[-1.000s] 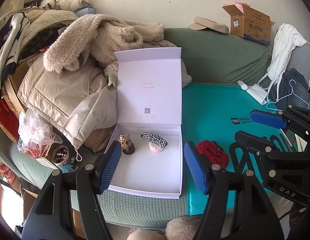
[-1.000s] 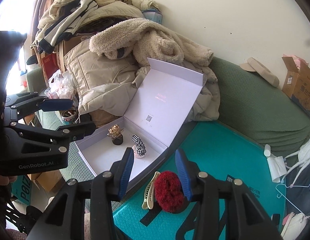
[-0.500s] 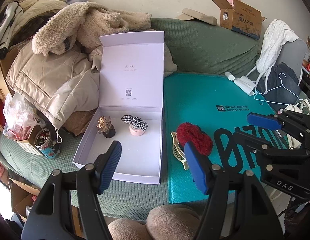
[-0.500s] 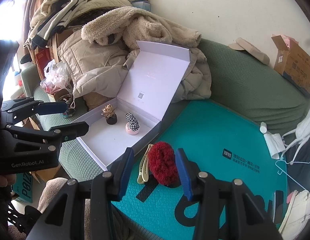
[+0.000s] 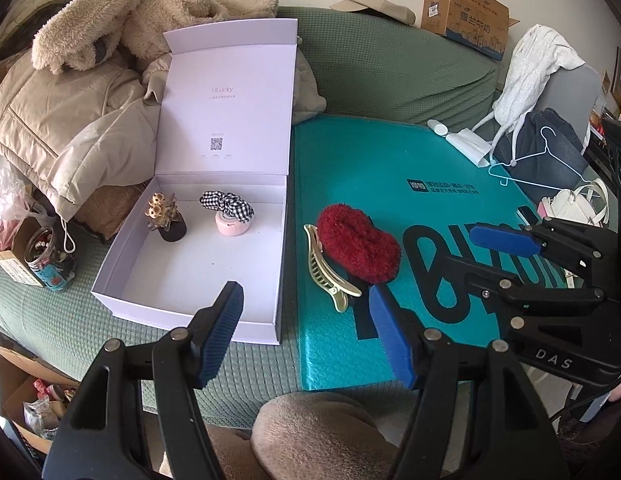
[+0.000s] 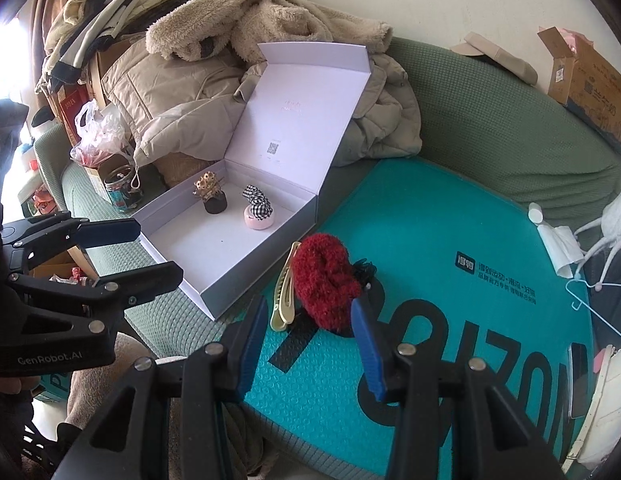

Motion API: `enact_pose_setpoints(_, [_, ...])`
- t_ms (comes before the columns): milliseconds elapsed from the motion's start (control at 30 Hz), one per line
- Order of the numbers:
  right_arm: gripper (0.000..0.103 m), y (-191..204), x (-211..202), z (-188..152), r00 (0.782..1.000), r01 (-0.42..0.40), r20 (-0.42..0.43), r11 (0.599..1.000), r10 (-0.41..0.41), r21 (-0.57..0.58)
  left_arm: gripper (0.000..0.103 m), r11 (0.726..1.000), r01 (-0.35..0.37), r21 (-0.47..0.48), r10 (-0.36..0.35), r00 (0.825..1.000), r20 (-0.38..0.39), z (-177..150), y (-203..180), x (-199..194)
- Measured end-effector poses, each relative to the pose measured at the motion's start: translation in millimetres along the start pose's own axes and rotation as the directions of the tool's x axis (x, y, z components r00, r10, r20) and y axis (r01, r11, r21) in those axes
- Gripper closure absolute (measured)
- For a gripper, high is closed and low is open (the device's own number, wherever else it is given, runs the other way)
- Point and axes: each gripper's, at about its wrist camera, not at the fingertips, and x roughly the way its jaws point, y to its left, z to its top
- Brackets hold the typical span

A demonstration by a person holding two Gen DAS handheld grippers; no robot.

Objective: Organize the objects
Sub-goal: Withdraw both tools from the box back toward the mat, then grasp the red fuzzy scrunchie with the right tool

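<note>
We see the right gripper (image 6: 310, 336) low in the frame centre of its own view, jaws spread and holding nothing; the fuzzy red scrunchie (image 6: 324, 278) sits just above the gap between its blue pads, on the teal mat (image 6: 450, 220), apart from the fingers. One cream claw clip (image 6: 284, 290), smooth plastic and long, lies touching the scrunchie's left edge. In the left view the left gripper (image 5: 306, 334) is also spread wide and empty, bottom centre, with the same scrunchie (image 5: 358, 240) and clip (image 5: 324, 270) just above its right pad. One white box (image 5: 190, 264), rigid card with its hinged lid upright, sits left of centre, on the green textured sofa cover (image 5: 390, 64), just beside the mat. Inside it we count two items near the back wall: a gold-topped ornament on a dark round base (image 5: 166, 220) and a black-and-white gingham bow on a pink round base (image 5: 229, 214), near each other but apart. Upper left holds a pile of beige fleece and padded coats (image 5: 90, 80); one cardboard carton (image 5: 462, 8) sits upper right.
</note>
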Motion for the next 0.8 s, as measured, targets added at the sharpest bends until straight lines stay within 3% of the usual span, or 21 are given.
enact_pose_setpoints(367, [0.059, -19, 36, -18, 0.997, -0.03, -0.066, 0.999, 0.033, 0.041, 0.039, 0.999, 0.023, -0.038, -0.026, 0.998, -0.065, -21, 2, 49])
enact_pose_setpoints(600, [0.041, -33, 64, -19, 0.994, -0.042, -0.096, 0.996, 0.049, 0.074, 0.039, 0.998, 0.023, -0.058, -0.027, 0.997, -0.072, -22, 6, 71])
enact_pose_setpoints(800, [0.039, -40, 90, -14, 0.991, -0.055, -0.114, 0.996, 0.063, 0.074, 0.039, 0.997, 0.018, -0.079, -0.024, 0.997, -0.079, -19, 13, 86])
